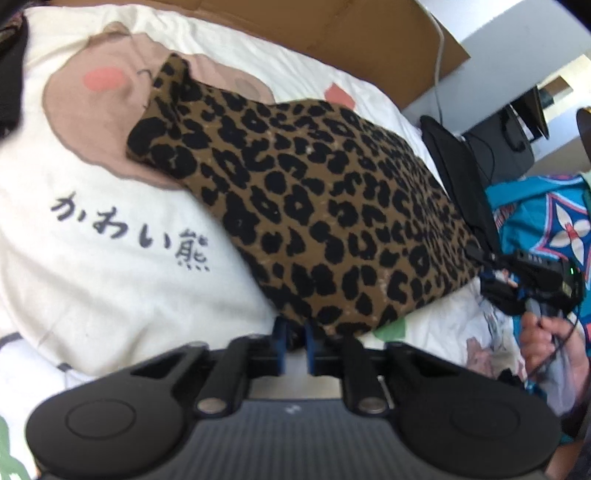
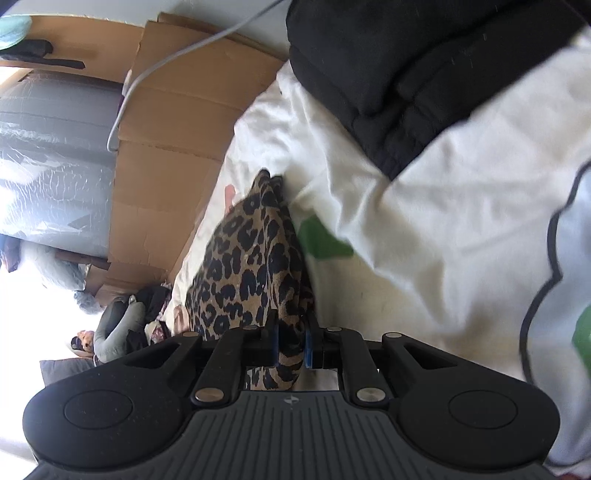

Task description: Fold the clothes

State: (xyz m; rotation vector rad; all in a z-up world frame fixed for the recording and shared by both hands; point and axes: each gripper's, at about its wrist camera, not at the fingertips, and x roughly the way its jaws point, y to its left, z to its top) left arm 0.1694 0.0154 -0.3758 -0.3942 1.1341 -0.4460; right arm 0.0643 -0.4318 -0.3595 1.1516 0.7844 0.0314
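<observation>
**Left wrist view: leopard garment pinched at two edges on the bed**

The leopard-print garment (image 1: 314, 206) lies spread on a white bedsheet (image 1: 92, 266) printed with a bear face and dark lettering. Its knit looks thick, soft and limp, so it will likely drape and sag rather than hold a crease; corners and hems seem the best places to grip.

The left gripper (image 1: 295, 349) has its blue fingers drawn close at the garment's near edge, apparently nipping the hem, though the cloth hides the tips. The right gripper (image 2: 291, 343) is pinching a bunched fold of the garment (image 2: 251, 273), cloth visibly running between its narrow jaws.

Beyond the garment's far edge stands flat brown cardboard (image 1: 332, 29). Off its right corner a hand (image 1: 546, 343) holds the other gripper. In the right wrist view, a black padded garment (image 2: 406, 74) lies on the sheet, well apart from the leopard piece.
</observation>
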